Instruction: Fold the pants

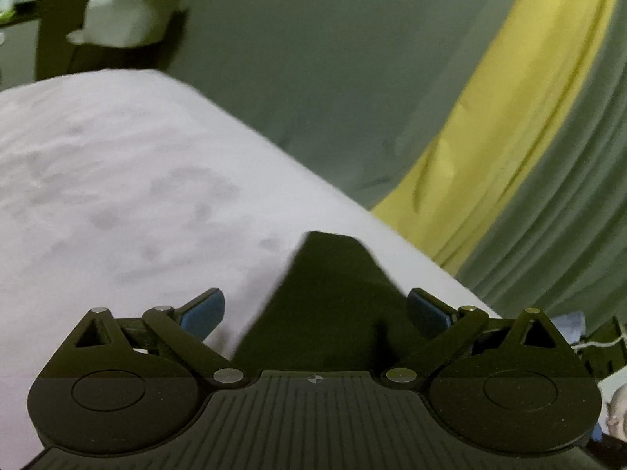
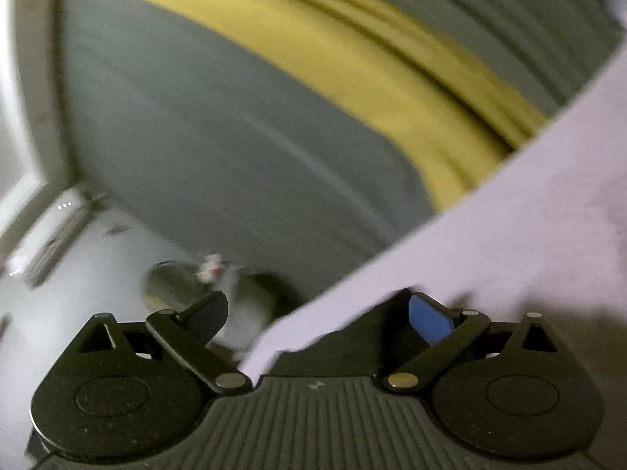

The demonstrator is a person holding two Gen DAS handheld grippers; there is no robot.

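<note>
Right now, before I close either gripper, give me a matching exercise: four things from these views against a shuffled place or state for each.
Things:
1. pale lilac fabric
2. yellow stripe of the grey-green curtain
3. white lumpy object
4. left gripper

Places or states:
A. open, blue pads wide apart
B. top left corner of the left wrist view
C. spread across the lower left of the left wrist view
D. runs diagonally behind the fabric's edge

Pairs: 1-C, 2-D, 3-B, 4-A
</note>
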